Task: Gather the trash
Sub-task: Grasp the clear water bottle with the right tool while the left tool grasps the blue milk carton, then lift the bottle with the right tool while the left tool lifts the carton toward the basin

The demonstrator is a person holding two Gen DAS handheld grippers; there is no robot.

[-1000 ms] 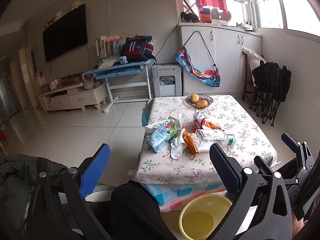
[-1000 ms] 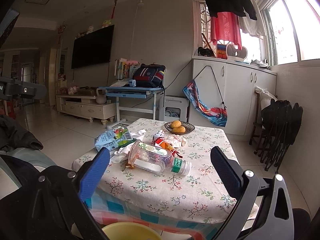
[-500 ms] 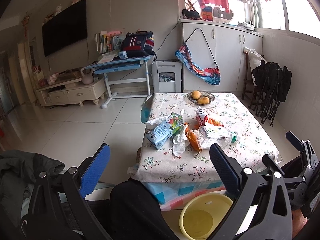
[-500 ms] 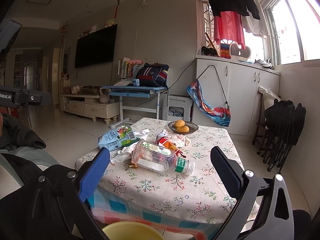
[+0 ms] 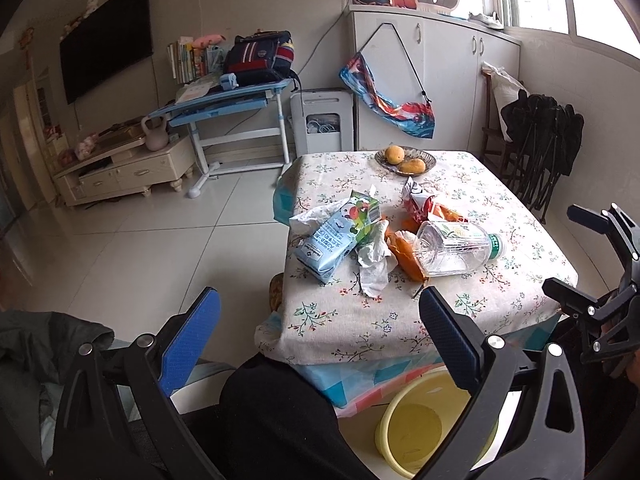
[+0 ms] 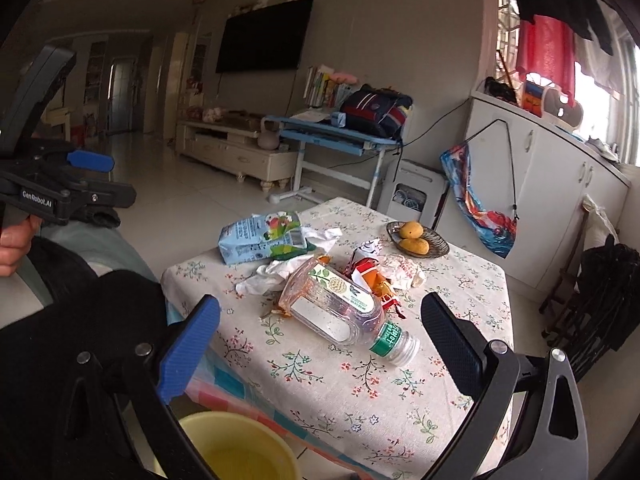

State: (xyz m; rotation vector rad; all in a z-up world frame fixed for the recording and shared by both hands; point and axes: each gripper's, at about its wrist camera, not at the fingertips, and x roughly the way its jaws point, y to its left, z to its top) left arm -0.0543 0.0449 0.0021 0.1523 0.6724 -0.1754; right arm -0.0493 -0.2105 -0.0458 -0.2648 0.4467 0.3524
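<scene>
**Both grippers held open short of the littered table**

The left gripper [image 5: 320, 320] is held with jaws spread wide and nothing is gripped between them; it is poised over the near left edge of the table [image 5: 520, 216], short of the litter. The right gripper [image 6: 320, 324] is likewise spread wide and empty, aimed at the near side of the table, with the plastic bottle [image 6: 340, 308] seen between its fingers but well beyond them.

The trash is heaped in the middle of the floral tablecloth. The clear plastic bottle [image 5: 456, 248] is lying on its side, green-labelled neck pointing to the right in the left wrist view. An orange wrapper [image 5: 404, 256] is touching the bottle's base. A crumpled white tissue [image 5: 372, 264] is lying just left of the wrapper. A blue milk carton [image 5: 336, 236] is lying flattened at the left of the heap, touching the tissue. A red-and-white wrapper [image 5: 416, 204] is seen just behind the bottle.

A fruit dish [image 5: 428, 158] holding two yellow fruits is set at the far edge of the table, apart from the heap. A yellow basin [image 5: 408, 436] is placed on the floor below the near edge of the table. The other gripper's frame is visible at the edge of each wrist view.
</scene>
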